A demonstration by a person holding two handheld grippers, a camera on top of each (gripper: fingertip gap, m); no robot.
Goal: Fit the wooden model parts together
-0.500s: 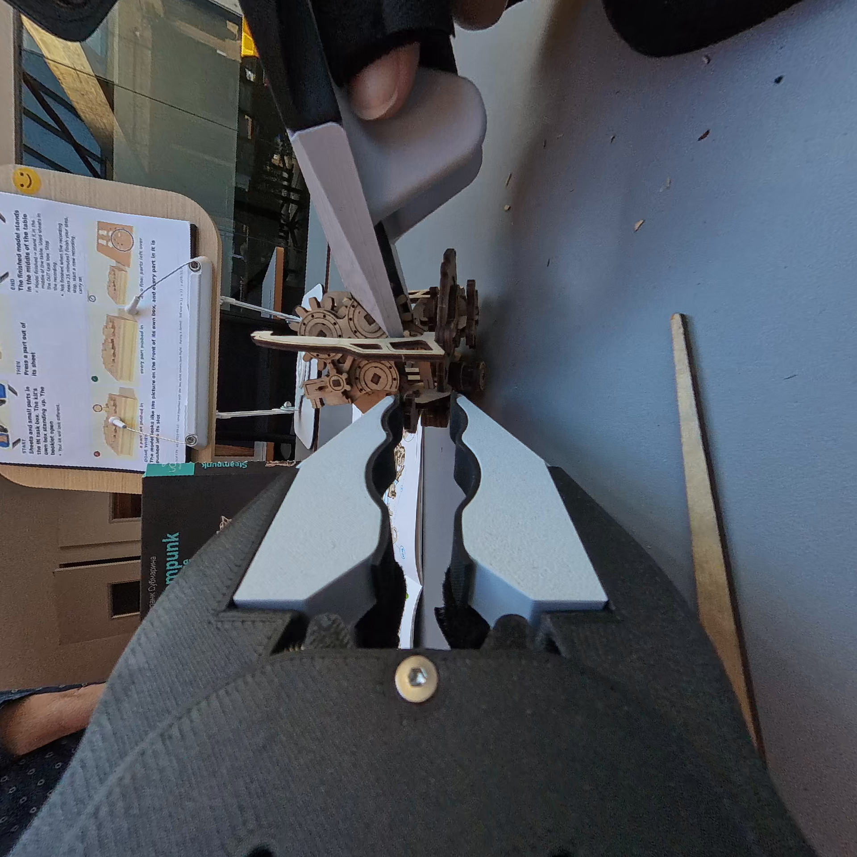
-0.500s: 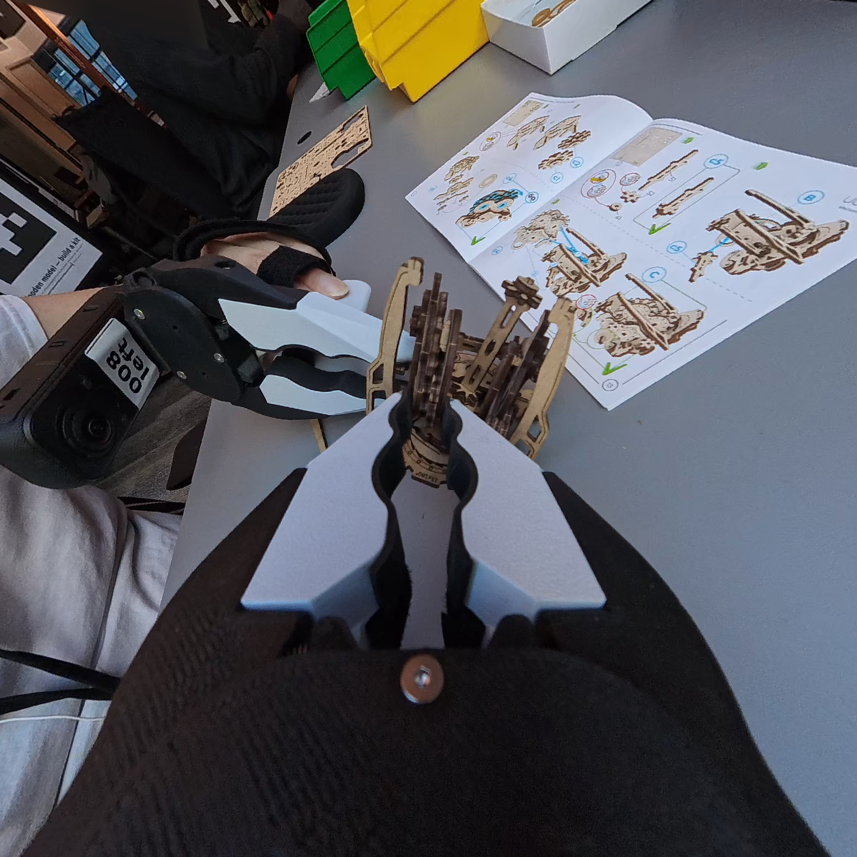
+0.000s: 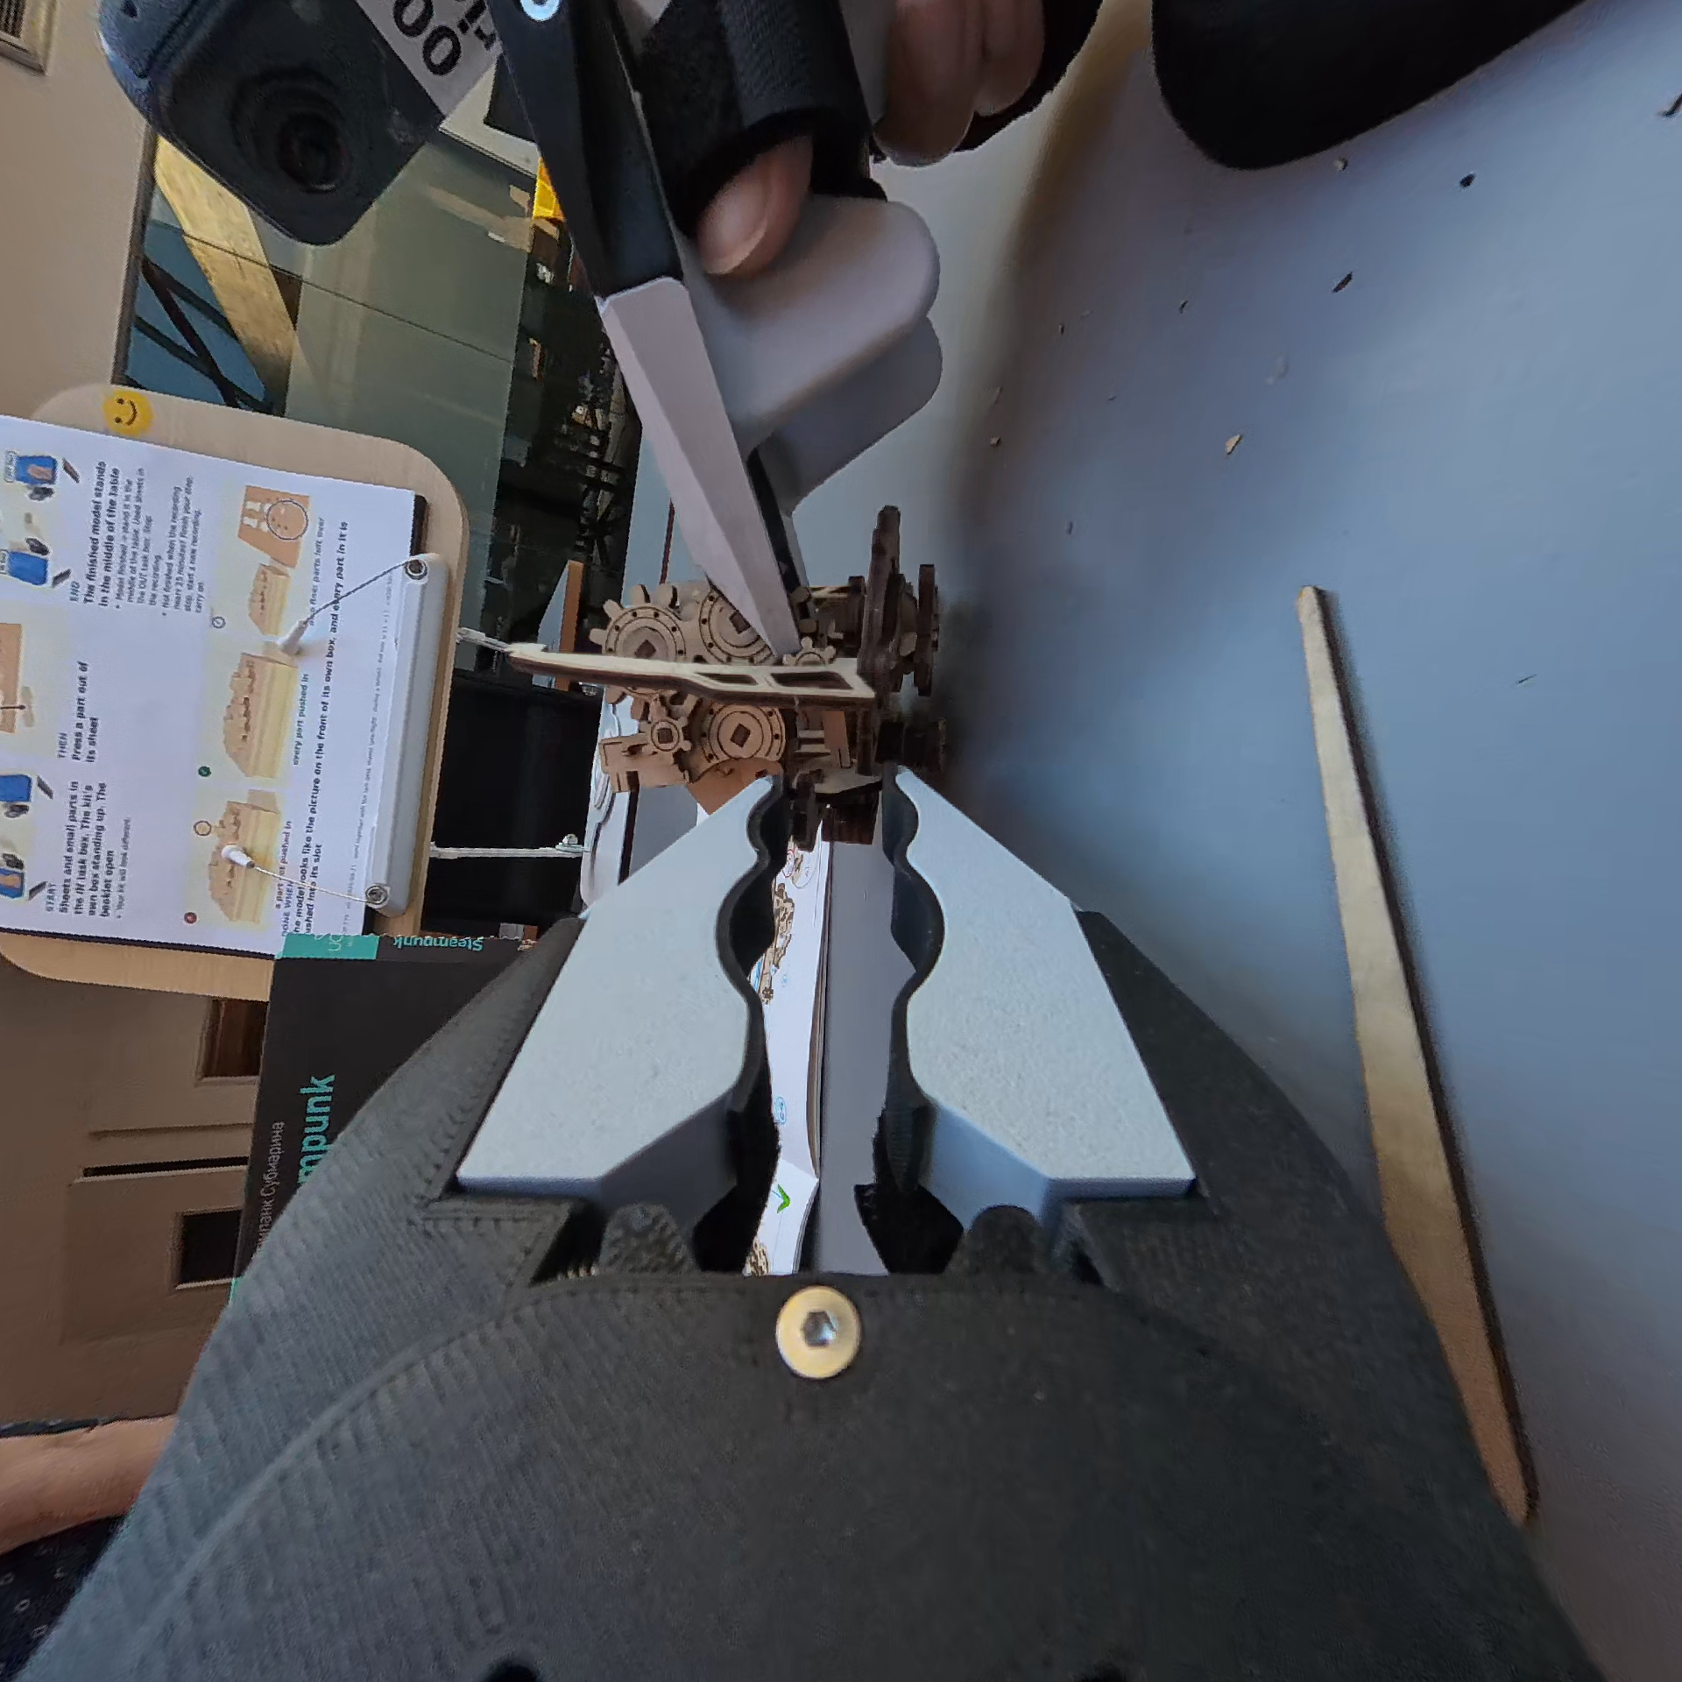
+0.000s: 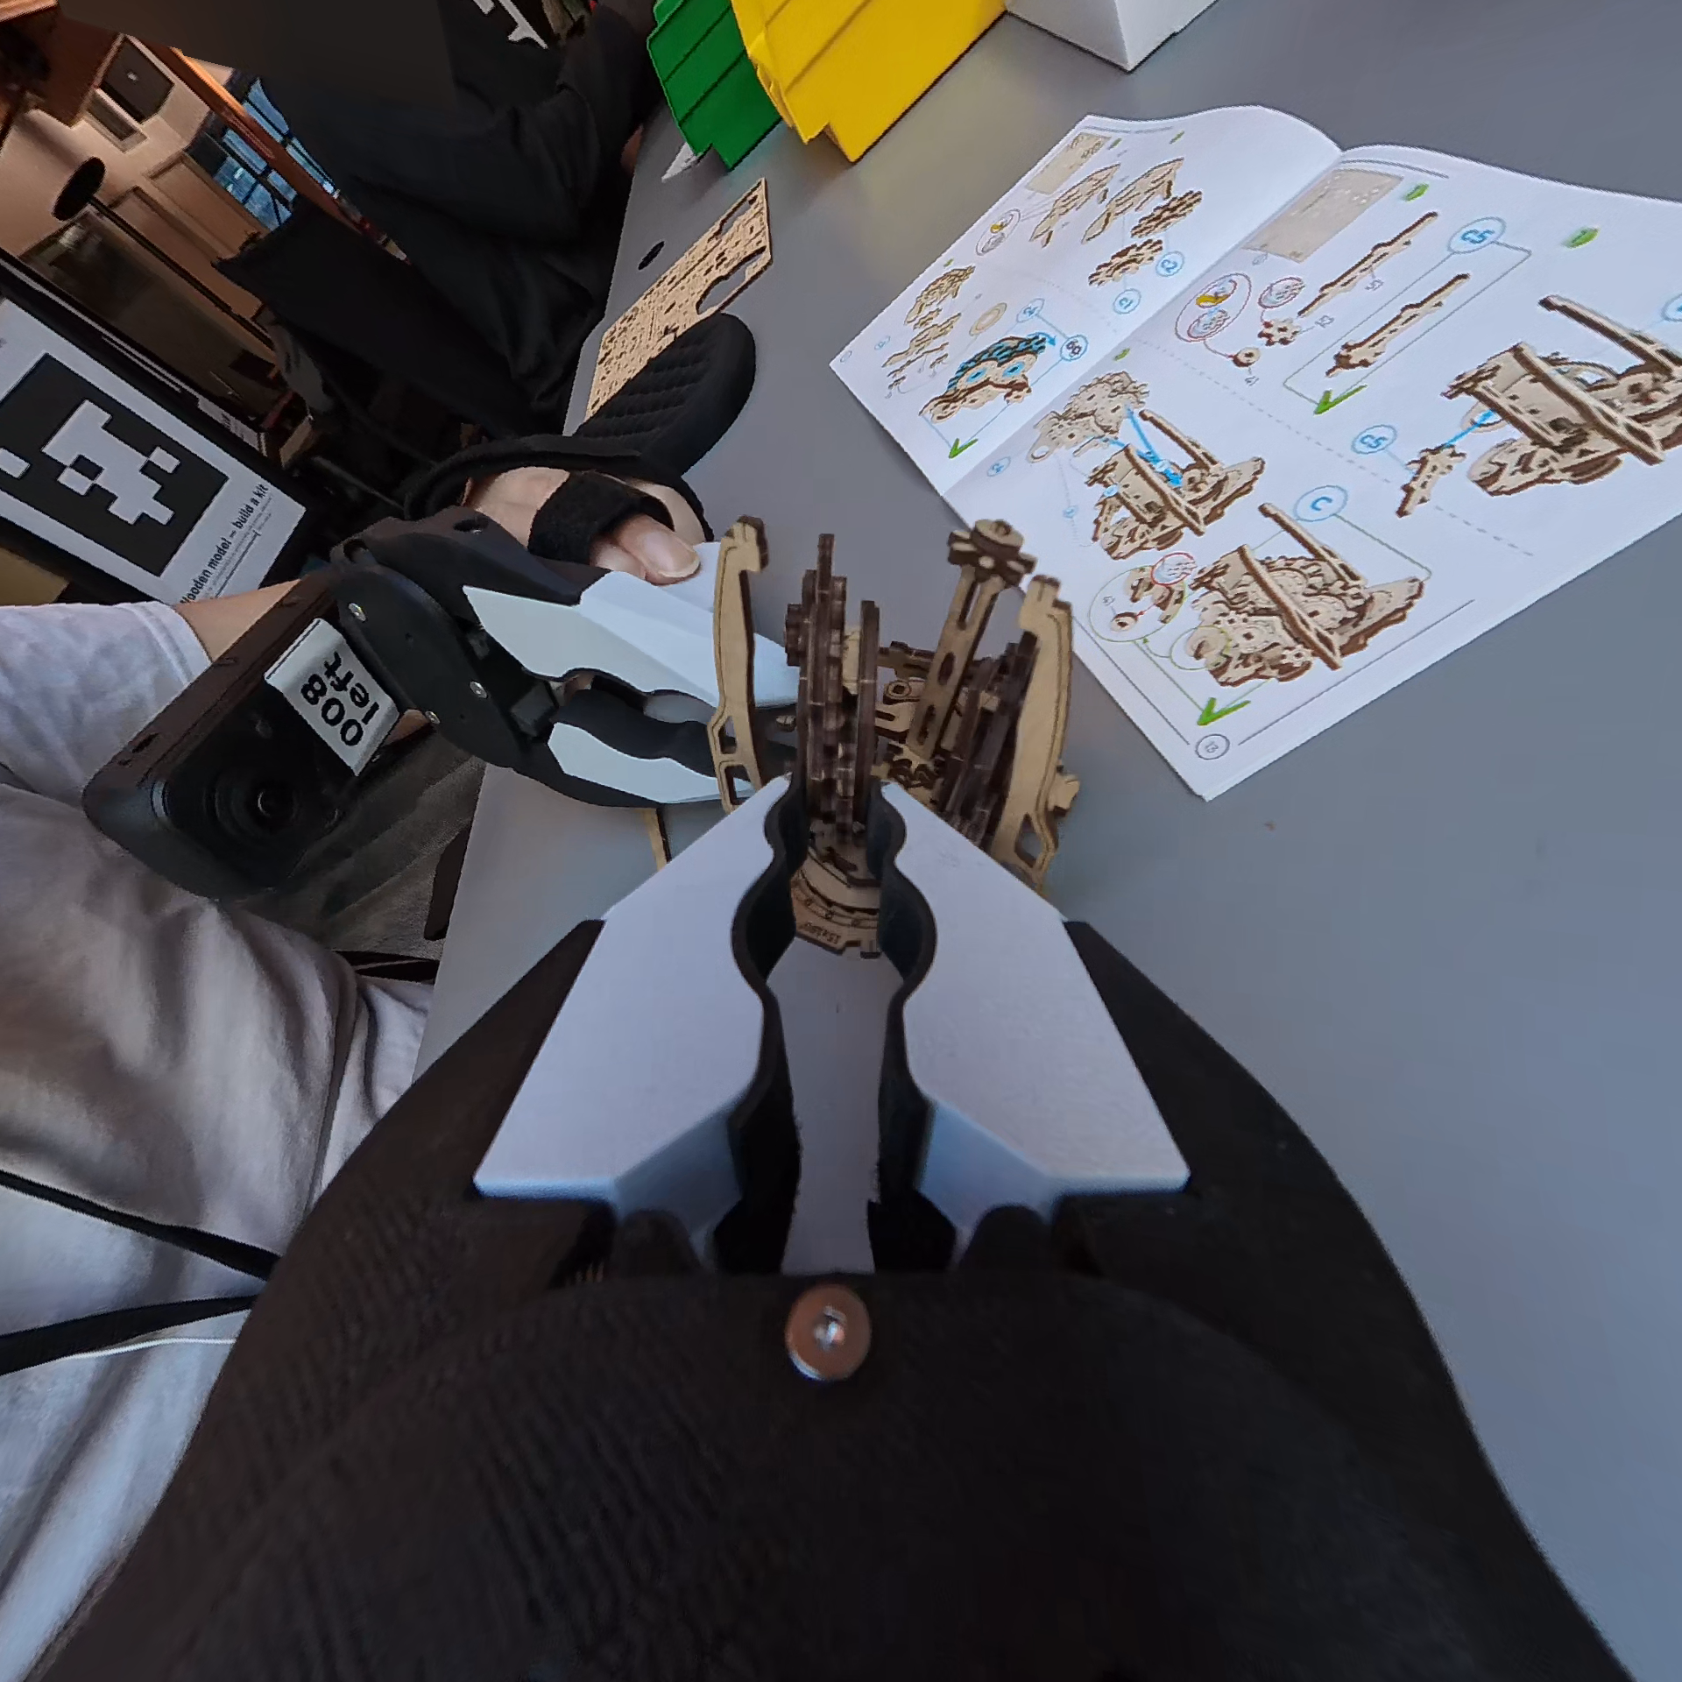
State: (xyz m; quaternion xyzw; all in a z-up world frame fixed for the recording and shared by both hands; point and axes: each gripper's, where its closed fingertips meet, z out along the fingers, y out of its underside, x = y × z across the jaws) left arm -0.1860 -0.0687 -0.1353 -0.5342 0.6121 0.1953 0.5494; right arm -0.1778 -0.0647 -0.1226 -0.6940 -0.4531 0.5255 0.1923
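A partly built wooden model (image 4: 910, 692) of gears and side frames stands on the grey table (image 4: 1365, 1047). My right gripper (image 4: 833, 805) is shut on the model's dark gear stack from the near side. My left gripper (image 4: 728, 728) reaches in from the left, and its fingers close around the model's edge by the pale side frame. In the left wrist view the model (image 3: 728, 692) sits just past my left gripper (image 3: 830, 796), whose tips pinch a dark part. The right gripper (image 3: 783, 628) comes down onto the model from above there.
An open instruction booklet (image 4: 1274, 437) lies at the right of the model. Yellow (image 4: 846, 64) and green (image 4: 710, 82) bins and a punched wooden sheet (image 4: 683, 291) lie behind it. A thin wooden strip (image 3: 1393, 1001) lies on the table. An instruction board (image 3: 209, 673) and a dark kit box (image 3: 346, 1074) stand at the edge.
Both grippers stay shut on the model. The right gripper has shifted slightly, so more of it and its camera show in the left wrist view.
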